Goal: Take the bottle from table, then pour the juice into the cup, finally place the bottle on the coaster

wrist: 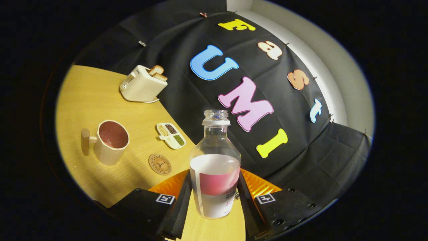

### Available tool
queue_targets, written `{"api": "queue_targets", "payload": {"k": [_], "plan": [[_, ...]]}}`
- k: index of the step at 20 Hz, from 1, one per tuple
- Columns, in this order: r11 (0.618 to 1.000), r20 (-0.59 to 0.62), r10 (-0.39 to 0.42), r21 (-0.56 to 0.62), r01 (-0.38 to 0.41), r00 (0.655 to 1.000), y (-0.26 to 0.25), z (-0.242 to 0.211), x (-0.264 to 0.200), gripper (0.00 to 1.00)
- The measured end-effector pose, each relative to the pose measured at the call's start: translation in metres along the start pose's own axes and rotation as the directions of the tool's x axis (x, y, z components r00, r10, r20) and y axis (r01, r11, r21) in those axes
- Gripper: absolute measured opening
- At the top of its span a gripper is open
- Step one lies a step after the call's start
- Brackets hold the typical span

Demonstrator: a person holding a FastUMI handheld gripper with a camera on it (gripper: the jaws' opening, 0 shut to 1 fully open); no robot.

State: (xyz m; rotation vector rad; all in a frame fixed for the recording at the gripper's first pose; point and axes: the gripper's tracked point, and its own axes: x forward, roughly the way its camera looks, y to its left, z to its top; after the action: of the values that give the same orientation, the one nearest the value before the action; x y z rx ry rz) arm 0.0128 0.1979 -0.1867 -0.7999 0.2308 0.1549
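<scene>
A clear bottle (215, 164) with no cap and a white and pink label stands between my fingers, and my gripper (215, 204) is shut on its lower body. Both fingers (182, 202) press on its sides. The bottle's upper part looks clear. Beyond the fingers and off to the left, a cream cup (108, 142) with a wooden handle sits on the wooden table (90, 93), its inside reddish. A round wooden coaster (160, 164) lies between the cup and my left finger. The table looks slanted against the fingers.
A small white tray (171, 135) with three kinds of grains lies just past the coaster. Farther back a cream toaster (142, 83) holds toast. The black cloth wall (284, 160) rises right behind the bottle, along the table's edge.
</scene>
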Motion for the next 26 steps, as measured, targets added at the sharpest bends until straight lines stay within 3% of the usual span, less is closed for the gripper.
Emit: {"api": "queue_targets", "payload": {"k": [6, 14, 26], "plan": [[0.974, 0.007, 0.002, -0.227, 0.000, 1.000, 0.024, 0.008, 0.010, 0.72], [0.870, 0.051, 0.016, -0.493, 0.011, 0.999, 0.047, 0.019, 0.018, 0.73], [0.781, 0.045, 0.060, -0.625, -0.019, 0.997, 0.078, 0.014, 0.024, 0.73]]}}
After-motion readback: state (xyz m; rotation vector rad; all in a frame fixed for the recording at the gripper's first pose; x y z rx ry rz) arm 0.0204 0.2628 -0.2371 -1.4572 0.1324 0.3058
